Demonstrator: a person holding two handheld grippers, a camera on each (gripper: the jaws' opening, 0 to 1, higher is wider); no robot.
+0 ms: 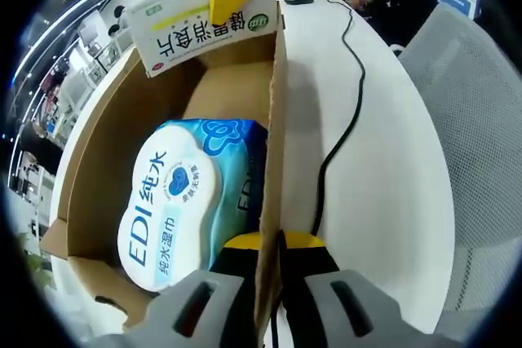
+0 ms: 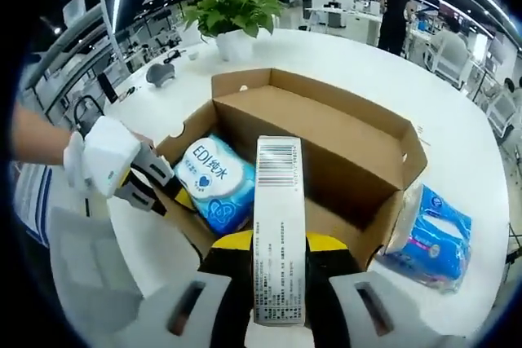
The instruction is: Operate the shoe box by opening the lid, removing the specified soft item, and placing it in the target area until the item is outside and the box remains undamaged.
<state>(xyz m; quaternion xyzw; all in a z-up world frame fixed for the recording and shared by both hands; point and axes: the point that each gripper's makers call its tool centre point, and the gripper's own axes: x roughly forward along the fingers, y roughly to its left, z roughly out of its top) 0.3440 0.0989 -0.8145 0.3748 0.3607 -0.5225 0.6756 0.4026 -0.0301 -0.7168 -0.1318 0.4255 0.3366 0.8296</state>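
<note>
Quick count: one cardboard shoe box (image 2: pixel 326 132) with its lid up, two wipes packs, one slim carton (image 2: pixel 278 226), one black cable (image 1: pixel 347 112), one potted plant (image 2: pixel 232 14), and two hand-held grippers.

In the left gripper view, the left hand-held gripper (image 1: pixel 272 244) comes up from the bottom centre and its yellow-tipped jaws are pressed onto the box's side wall (image 1: pixel 277 144), one jaw inside the box and one outside. The first wipes pack (image 1: pixel 192 201), blue and white with "EDI" on it, lies flat on the box floor just left of and above those jaws, its edge close to the inner jaw. I can't tell if it actually touches. The cable runs along the white counter (image 1: pixel 383 169) right of the wall.

The carton shows at the top centre of that view too, pinched by the right gripper's yellow jaw tips, above the far end of the box.

In the right gripper view, the right hand-held gripper (image 2: pixel 277 242) at bottom centre is clamped on the carton, which stands barcode-up between the jaws, over the box's near edge. The boxed wipes pack (image 2: pixel 216 181) sits just upper left of it. The second wipes pack (image 2: pixel 428 238) lies on the counter at lower right, against the box's outer corner. The left gripper shows at mid-left on the box's wall, held by a hand (image 2: pixel 73 160). The plant stands at the upper left, well beyond the box.
</note>
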